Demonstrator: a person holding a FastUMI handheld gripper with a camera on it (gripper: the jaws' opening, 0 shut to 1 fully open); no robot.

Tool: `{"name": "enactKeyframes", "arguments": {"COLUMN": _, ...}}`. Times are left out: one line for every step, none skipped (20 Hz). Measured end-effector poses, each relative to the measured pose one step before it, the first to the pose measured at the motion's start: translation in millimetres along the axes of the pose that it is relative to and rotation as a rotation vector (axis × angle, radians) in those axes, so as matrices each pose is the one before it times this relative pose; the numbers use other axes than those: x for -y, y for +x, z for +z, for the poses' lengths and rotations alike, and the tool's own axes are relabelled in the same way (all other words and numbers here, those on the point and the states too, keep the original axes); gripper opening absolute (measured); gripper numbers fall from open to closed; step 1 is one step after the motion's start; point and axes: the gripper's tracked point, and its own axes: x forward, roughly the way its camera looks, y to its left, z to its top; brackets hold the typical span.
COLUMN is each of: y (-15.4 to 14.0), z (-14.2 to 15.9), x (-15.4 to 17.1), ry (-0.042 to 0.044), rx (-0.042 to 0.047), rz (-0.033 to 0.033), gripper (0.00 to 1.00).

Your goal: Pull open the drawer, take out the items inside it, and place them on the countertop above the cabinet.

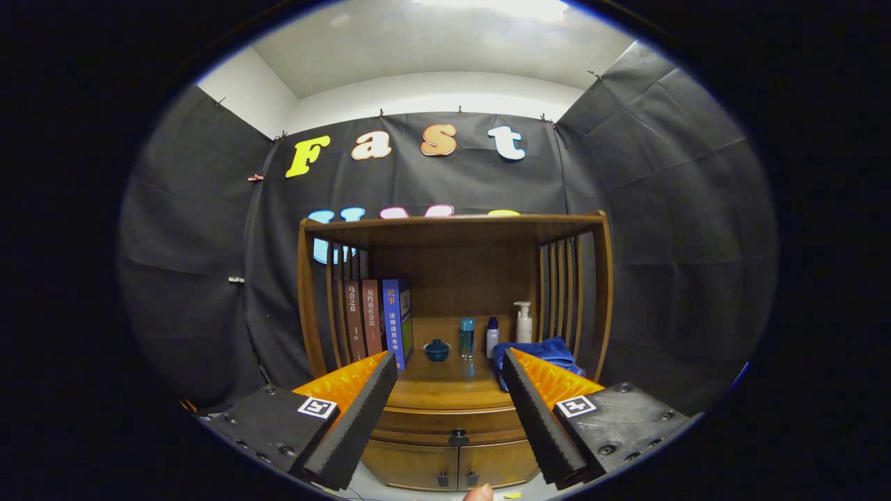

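While the drawer point(451, 422) sits closed in the cabinet point(452, 445), its dark knob point(458, 438) lies between your two fingers and below their tips. Your claw point(450, 364) is spread wide, holding nothing and touching nothing; the fingers point(362, 410) frame the cabinet front from either side. Whatever the drawer holds, you cannot tell, since its front is shut flush.

Under the drawer you have two small doors point(456, 465), each with a dark pull near the middle seam. Above it runs the countertop point(452, 386), roofed by a wooden shelf point(452, 226) with slatted sides.

On the countertop, at the left, three books point(379, 320) stand upright against the slats. Next to them sits a small lidded bowl point(437, 350), then a teal bottle point(466, 338), a smaller bottle with a dark cap point(492, 336), and a white pump bottle point(523, 321) toward the back right. A blue cloth point(539, 355) lies crumpled at the right, just beyond your right finger's tip.

A fingertip point(479, 492) shows low down, in front of the cabinet.
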Motion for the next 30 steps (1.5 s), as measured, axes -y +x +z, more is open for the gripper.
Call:
{"name": "enactKeyframes", "arguments": {"y": 6.89, "z": -12.14, "x": 0.16, "ry": 0.00627, "rx": -0.00545, "rz": 0.00324, "gripper": 0.98}}
{"name": "enactKeyframes", "arguments": {"y": 7.63, "z": -13.17, "x": 1.86, "ry": 0.00339, "rx": -0.00621, "rz": -0.00483, "gripper": 0.98}}
{"name": "enactKeyframes", "arguments": {"y": 7.64, "z": -14.71, "x": 3.32, "ry": -0.00117, "rx": -0.00875, "rz": -0.00698, "gripper": 0.98}}
{"name": "enactKeyframes", "arguments": {"y": 6.72, "z": -16.19, "x": 1.77, "ry": -0.00667, "rx": -0.01004, "rz": -0.00258, "gripper": 0.99}}
{"name": "enactKeyframes", "arguments": {"y": 7.84, "z": -17.29, "x": -0.96, "ry": -0.01113, "rx": -0.01739, "rz": -0.00316, "gripper": 0.99}}
{"name": "enactKeyframes", "arguments": {"y": 6.52, "z": -16.46, "x": 2.10, "ry": -0.00953, "rx": -0.01771, "rz": -0.00684, "gripper": 0.99}}
{"name": "enactKeyframes", "arguments": {"y": 5.27, "z": -17.73, "x": 1.70, "ry": -0.00116, "rx": -0.02147, "rz": -0.00080, "gripper": 0.99}}
{"name": "enactKeyframes", "arguments": {"y": 5.14, "z": -13.89, "x": 0.50, "ry": 0.00538, "rx": -0.01720, "rz": 0.00213, "gripper": 0.99}}
{"name": "enactKeyframes", "arguments": {"y": 7.85, "z": -15.87, "x": -0.12, "ry": 0.00022, "rx": -0.01508, "rz": 0.00391, "gripper": 0.99}}
{"name": "enactKeyframes", "arguments": {"y": 6.91, "z": -14.77, "x": -0.24, "ry": -0.00803, "rx": -0.01854, "rz": 0.00392, "gripper": 0.99}}
{"name": "enactKeyframes", "arguments": {"y": 6.23, "z": -16.53, "x": 1.50, "ry": -0.00834, "rx": -0.02206, "rz": -0.00190, "gripper": 0.99}}
{"name": "enactKeyframes", "arguments": {"y": 5.90, "z": -12.87, "x": -0.93, "ry": 0.00090, "rx": -0.01477, "rz": 0.00323, "gripper": 0.99}}
{"name": "enactKeyframes", "arguments": {"y": 5.62, "z": -12.07, "x": 1.46, "ry": 0.00820, "rx": -0.01308, "rz": -0.00095, "gripper": 0.99}}
{"name": "enactKeyframes", "arguments": {"y": 5.43, "z": -9.38, "x": 0.16, "ry": 0.00912, "rx": -0.00789, "rz": -0.00160, "gripper": 0.99}}
{"name": "enactKeyframes", "arguments": {"y": 5.57, "z": -8.85, "x": 1.98, "ry": 0.00338, "rx": -0.00886, "rz": -0.00585, "gripper": 0.99}}
{"name": "enactKeyframes", "arguments": {"y": 7.02, "z": -8.82, "x": 1.85, "ry": -0.00324, "rx": -0.00884, "rz": -0.00511, "gripper": 0.99}}
{"name": "enactKeyframes", "arguments": {"y": 7.09, "z": -7.24, "x": 3.17, "ry": -0.00696, "rx": -0.00832, "rz": -0.00492, "gripper": 0.99}}
{"name": "enactKeyframes", "arguments": {"y": 5.26, "z": -7.14, "x": 2.63, "ry": -0.00842, "rx": -0.00938, "rz": -0.00428, "gripper": 0.99}}
{"name": "enactKeyframes", "arguments": {"y": 3.41, "z": -8.91, "x": 5.51, "ry": -0.00813, "rx": -0.02163, "rz": -0.00715, "gripper": 0.99}}
{"name": "enactKeyframes", "arguments": {"y": 5.63, "z": -7.86, "x": 3.86, "ry": 0.00311, "rx": -0.01323, "rz": -0.00705, "gripper": 0.93}}
{"name": "enactKeyframes", "arguments": {"y": 2.58, "z": -2.41, "x": 1.97, "ry": 0.00899, "rx": -0.01359, "rz": 0.00230, "gripper": 0.87}}
{"name": "enactKeyframes", "arguments": {"y": 4.49, "z": -6.05, "x": 0.19, "ry": 0.00980, "rx": -0.01500, "rz": 0.00367, "gripper": 0.81}}
{"name": "enactKeyframes", "arguments": {"y": 6.65, "z": -5.94, "x": -2.18, "ry": 0.01237, "rx": -0.01165, "rz": 0.01172, "gripper": 0.76}}
{"name": "enactKeyframes", "arguments": {"y": -1.05, "z": -1.65, "x": 1.76, "ry": 0.00346, "rx": -0.00714, "rz": -0.00396, "gripper": 0.73}}
{"name": "enactKeyframes", "arguments": {"y": -0.28, "z": -2.10, "x": -6.48, "ry": 0.01287, "rx": -0.00816, "rz": 0.02847, "gripper": 0.73}}
{"name": "enactKeyframes", "arguments": {"y": 6.44, "z": -0.16, "x": 1.28, "ry": -0.00745, "rx": 0.00555, "rz": -0.00763, "gripper": 0.67}}
{"name": "enactKeyframes", "arguments": {"y": -2.94, "z": -1.72, "x": -1.89, "ry": -0.01570, "rx": -0.00925, "rz": -0.00157, "gripper": 0.61}}
{"name": "enactKeyframes", "arguments": {"y": 1.26, "z": -0.47, "x": 2.40, "ry": -0.02510, "rx": -0.01859, "rz": -0.02118, "gripper": 0.55}}
{"name": "enactKeyframes", "arguments": {"y": 3.66, "z": -0.70, "x": 0.51, "ry": -0.00510, "rx": 0.01386, "rz": -0.01077, "gripper": 0.48}}
{"name": "enactKeyframes", "arguments": {"y": -3.20, "z": -1.78, "x": 0.51, "ry": -0.00167, "rx": -0.00129, "rz": -0.00635, "gripper": 0.48}}
